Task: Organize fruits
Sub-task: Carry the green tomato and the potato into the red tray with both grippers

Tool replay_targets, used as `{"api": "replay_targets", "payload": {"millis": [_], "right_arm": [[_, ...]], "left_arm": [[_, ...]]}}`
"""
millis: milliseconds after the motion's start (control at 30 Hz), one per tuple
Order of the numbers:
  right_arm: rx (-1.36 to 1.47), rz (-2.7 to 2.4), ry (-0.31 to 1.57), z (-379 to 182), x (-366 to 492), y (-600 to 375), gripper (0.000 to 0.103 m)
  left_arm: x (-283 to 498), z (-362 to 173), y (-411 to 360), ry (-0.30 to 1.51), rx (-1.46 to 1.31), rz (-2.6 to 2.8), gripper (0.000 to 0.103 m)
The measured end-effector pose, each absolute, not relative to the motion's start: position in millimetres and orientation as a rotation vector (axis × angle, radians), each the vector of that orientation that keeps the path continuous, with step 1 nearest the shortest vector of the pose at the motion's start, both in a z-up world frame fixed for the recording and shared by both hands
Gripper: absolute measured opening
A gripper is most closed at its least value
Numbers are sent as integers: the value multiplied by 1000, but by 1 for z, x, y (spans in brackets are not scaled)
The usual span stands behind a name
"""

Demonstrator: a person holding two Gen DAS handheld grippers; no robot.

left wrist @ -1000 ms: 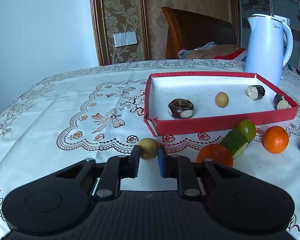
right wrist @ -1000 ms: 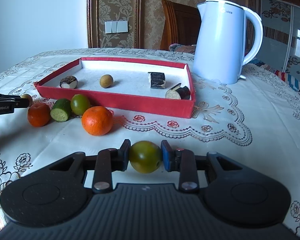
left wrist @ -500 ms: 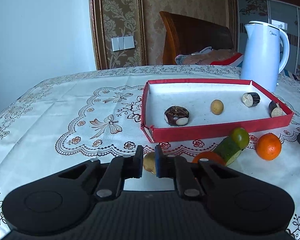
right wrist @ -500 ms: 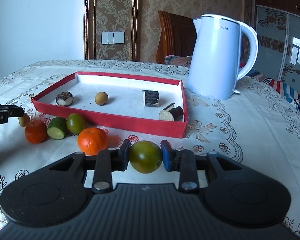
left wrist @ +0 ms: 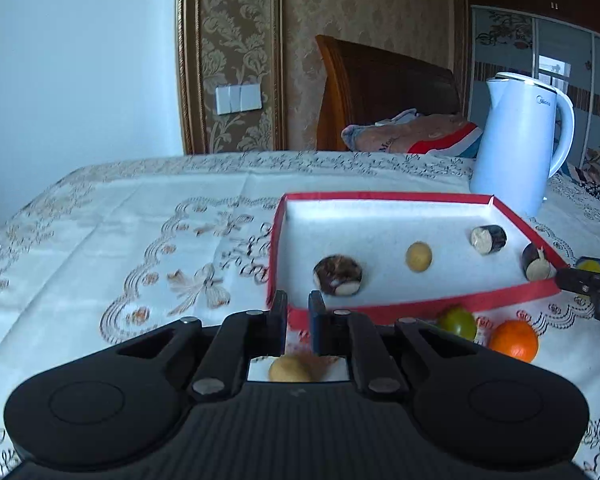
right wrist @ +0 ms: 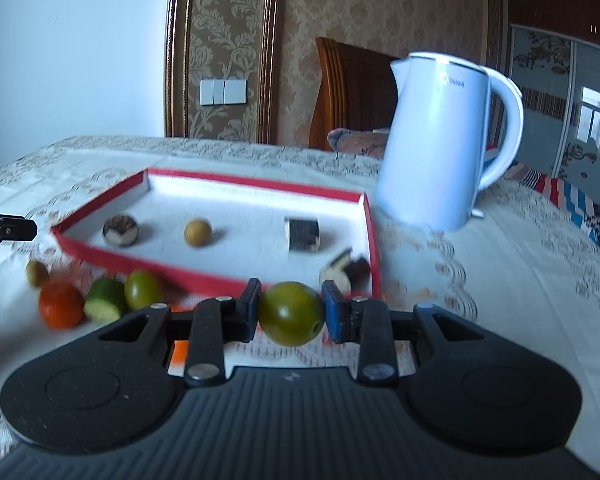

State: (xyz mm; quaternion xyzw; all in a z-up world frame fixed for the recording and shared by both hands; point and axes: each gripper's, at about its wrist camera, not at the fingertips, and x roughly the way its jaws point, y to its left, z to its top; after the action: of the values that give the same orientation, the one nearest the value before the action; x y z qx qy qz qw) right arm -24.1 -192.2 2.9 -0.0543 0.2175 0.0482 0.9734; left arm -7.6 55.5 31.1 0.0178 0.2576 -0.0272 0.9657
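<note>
right claw carrying a green fruit, left claw closed on nothing

my left gripper (left wrist: 298,322) is pinched shut and empty; the small yellow fruit (left wrist: 290,369) lies on the cloth below it, low centre of the left view, half hidden by the gripper body. my right gripper (right wrist: 290,314) clamps the green fruit (right wrist: 291,313) at lower centre, short of the red tray (right wrist: 216,278). a round, smooth fruit could squirt out if jolted. the right view is blurred; the orange (right wrist: 60,305) is smeared.
</note>
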Motion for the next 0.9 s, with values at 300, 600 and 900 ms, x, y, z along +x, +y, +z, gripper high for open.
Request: {"api": "replay_targets", "payload": {"millis": [300, 600, 900], "right_arm": [[-59, 101, 475, -9, 3, -197, 31], [-45, 111, 484, -14, 4, -198, 31], [-36, 116, 484, -14, 4, -199, 31]], "left_arm": [[-8, 8, 61, 557, 63, -60, 12], [-6, -1, 73, 584, -35, -115, 55], [-17, -8, 62, 546, 76, -77, 72]]}}
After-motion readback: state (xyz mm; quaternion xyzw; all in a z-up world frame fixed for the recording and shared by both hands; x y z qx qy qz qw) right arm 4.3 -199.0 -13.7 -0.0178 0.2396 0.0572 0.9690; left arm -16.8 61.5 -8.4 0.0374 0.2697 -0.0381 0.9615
